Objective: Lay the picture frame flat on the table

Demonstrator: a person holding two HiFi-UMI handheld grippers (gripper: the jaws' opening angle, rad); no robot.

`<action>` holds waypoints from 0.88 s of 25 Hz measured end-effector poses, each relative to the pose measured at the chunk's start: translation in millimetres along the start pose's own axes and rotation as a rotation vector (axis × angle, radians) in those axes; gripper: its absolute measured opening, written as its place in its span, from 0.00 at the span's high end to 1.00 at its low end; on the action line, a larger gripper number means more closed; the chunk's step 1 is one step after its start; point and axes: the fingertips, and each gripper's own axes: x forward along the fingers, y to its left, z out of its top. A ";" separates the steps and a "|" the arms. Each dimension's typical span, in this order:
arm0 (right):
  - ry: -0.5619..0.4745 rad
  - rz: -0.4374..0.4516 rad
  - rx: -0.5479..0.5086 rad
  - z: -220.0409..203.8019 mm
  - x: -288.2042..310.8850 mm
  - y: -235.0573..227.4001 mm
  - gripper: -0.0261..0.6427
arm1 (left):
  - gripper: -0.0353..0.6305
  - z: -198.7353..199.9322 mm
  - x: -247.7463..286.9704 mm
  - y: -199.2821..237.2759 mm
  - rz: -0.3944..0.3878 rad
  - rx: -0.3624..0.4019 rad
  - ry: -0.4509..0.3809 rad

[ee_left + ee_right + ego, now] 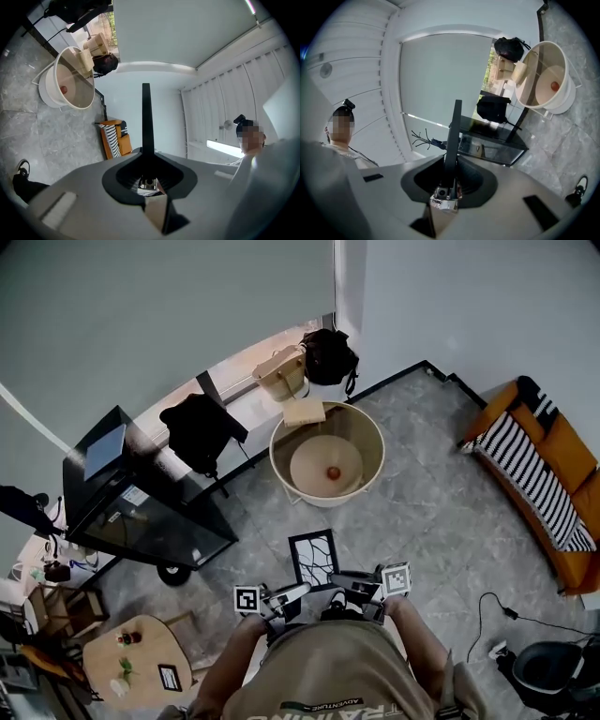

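The picture frame (313, 557) is black-edged, with a white picture of dark branching lines. It is held in the air in front of the person, above the grey floor. My left gripper (292, 593) is shut on its lower left edge and my right gripper (345, 579) is shut on its lower right edge. In the left gripper view the frame (146, 122) shows edge-on as a thin black bar rising from between the jaws of the left gripper (147, 171). The right gripper view shows the same frame (453, 136) clamped in the right gripper (449, 177).
A round white-rimmed table (281, 465) with a small red thing (332, 472) in it stands ahead by the window. A dark glass cabinet (141, 512) is at the left, a wooden side table (141, 657) at the lower left, and an orange sofa (553, 493) at the right.
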 end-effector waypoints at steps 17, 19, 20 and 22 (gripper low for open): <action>0.005 0.012 0.018 95.7 17.4 -42.5 0.86 | 0.84 97.3 37.4 24.6 0.009 0.015 -0.007; 0.000 0.005 0.019 106.0 27.3 -45.7 0.86 | 0.84 110.3 34.3 28.9 0.012 0.001 0.004; -0.001 -0.003 0.018 111.3 31.8 -48.0 0.86 | 0.84 117.0 32.8 31.0 0.015 -0.008 0.006; -0.009 -0.014 0.025 122.5 39.8 -52.5 0.86 | 0.84 131.4 31.8 33.0 0.015 -0.026 0.005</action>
